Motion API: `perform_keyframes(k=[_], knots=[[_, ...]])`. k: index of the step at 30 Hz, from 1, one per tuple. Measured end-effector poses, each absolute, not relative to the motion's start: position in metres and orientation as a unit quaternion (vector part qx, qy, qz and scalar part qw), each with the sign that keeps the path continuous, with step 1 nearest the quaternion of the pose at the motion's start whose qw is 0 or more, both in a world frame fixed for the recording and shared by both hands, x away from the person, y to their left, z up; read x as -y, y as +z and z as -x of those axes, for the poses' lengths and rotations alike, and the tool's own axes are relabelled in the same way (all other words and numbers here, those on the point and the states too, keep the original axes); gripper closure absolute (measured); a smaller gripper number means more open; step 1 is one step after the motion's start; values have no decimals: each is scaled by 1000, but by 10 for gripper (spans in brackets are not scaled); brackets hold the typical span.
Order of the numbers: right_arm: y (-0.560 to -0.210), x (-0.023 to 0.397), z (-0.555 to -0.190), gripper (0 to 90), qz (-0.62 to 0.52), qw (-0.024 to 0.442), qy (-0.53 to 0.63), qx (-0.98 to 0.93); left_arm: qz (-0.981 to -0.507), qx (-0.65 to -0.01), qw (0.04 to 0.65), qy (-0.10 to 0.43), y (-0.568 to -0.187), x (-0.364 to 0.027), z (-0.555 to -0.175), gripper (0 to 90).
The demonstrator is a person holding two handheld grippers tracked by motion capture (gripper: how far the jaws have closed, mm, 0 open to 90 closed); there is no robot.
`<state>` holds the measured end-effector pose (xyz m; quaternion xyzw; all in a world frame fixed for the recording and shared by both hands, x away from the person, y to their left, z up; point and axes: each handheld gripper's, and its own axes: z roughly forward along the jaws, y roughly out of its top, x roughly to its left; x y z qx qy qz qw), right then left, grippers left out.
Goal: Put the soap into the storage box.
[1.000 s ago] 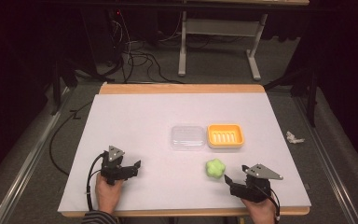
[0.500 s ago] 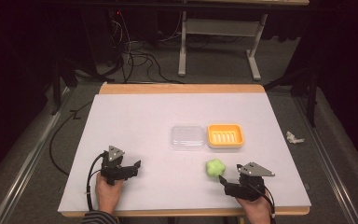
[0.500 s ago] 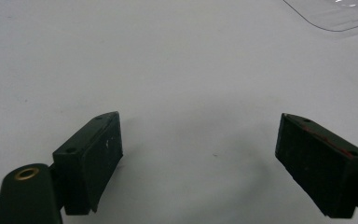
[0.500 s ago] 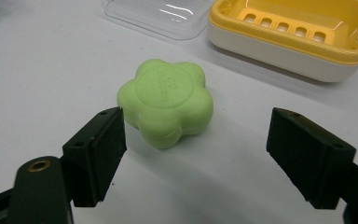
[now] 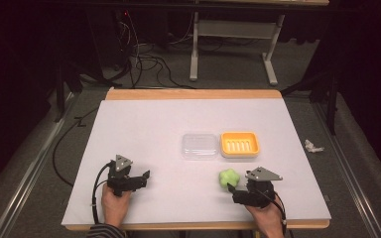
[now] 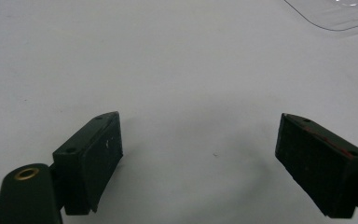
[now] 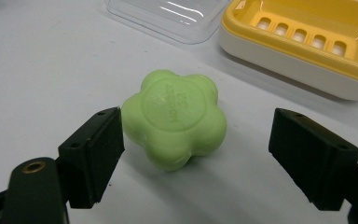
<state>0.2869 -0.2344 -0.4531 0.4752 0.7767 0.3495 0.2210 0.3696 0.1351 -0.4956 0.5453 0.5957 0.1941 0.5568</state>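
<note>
A green flower-shaped soap (image 5: 228,178) lies on the white table (image 5: 144,129), near the front right. My right gripper (image 5: 234,190) is open just behind it. In the right gripper view the soap (image 7: 175,119) sits between the spread jaws, close to the left one, and my right gripper (image 7: 196,140) is not closed on it. A yellow soap dish (image 5: 240,144) (image 7: 307,46) stands empty beyond the soap, with a clear plastic lid (image 5: 199,146) (image 7: 168,14) beside it. My left gripper (image 5: 143,177) (image 6: 200,140) rests open at the front left over bare table, with the lid's corner (image 6: 340,14) far ahead.
A crumpled white scrap (image 5: 312,146) lies on the floor to the right of the table. Cables (image 5: 149,64) and a desk frame (image 5: 273,64) stand beyond the wooden far edge (image 5: 193,94). Metal rails run along both sides.
My right gripper has moved left and forward, so its open jaws now sit around the green soap. The left gripper has stayed where it was.
</note>
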Motion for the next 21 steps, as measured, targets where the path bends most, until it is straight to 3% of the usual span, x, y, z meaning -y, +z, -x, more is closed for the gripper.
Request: perform_keyframes(k=[21], knots=[[-459, 215, -311, 150, -465, 194, 310, -807, -546, -596, 556, 193, -495, -136, -370, 154]])
